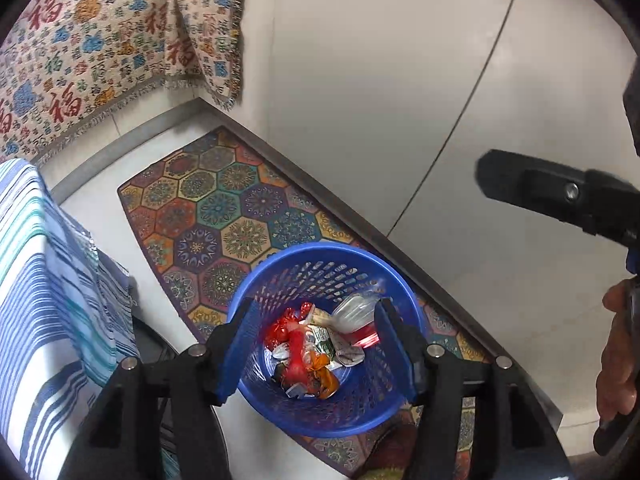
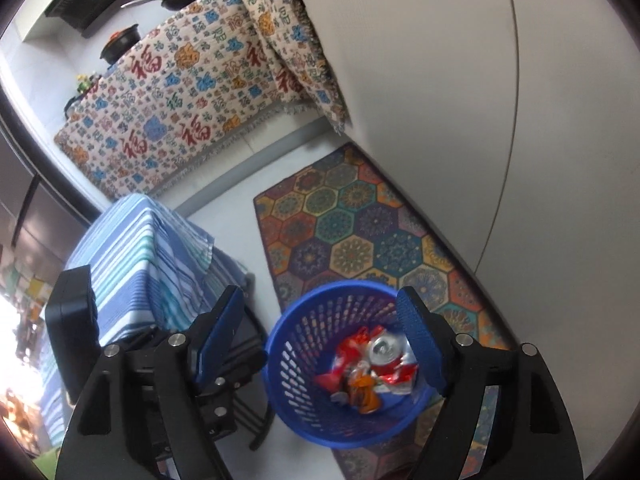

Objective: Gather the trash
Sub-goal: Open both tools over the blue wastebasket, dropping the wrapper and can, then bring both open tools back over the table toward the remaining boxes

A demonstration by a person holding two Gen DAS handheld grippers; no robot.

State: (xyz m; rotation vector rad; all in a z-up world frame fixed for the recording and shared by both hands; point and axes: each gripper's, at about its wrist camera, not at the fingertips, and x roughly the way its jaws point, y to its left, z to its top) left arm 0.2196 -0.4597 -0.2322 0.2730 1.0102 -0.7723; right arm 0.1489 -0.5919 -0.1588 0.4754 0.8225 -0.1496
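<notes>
Jaws of both grippers, left (image 1: 316, 344) and right (image 2: 320, 344), stand apart and empty above the bin (image 1: 256, 276). Bare wall (image 1: 400, 80) fills twelve to three o'clock; the rug (image 1: 224, 208) edge runs beside it.

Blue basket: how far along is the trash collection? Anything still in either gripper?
Done: blue basket on the patterned rug already holds wrappers, a crushed can and a clear bottle. In hand: nothing; left gripper and right gripper are open above it. Left: no loose trash visible on the floor.

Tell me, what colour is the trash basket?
The basket is blue, clearest in the left wrist view.
</notes>
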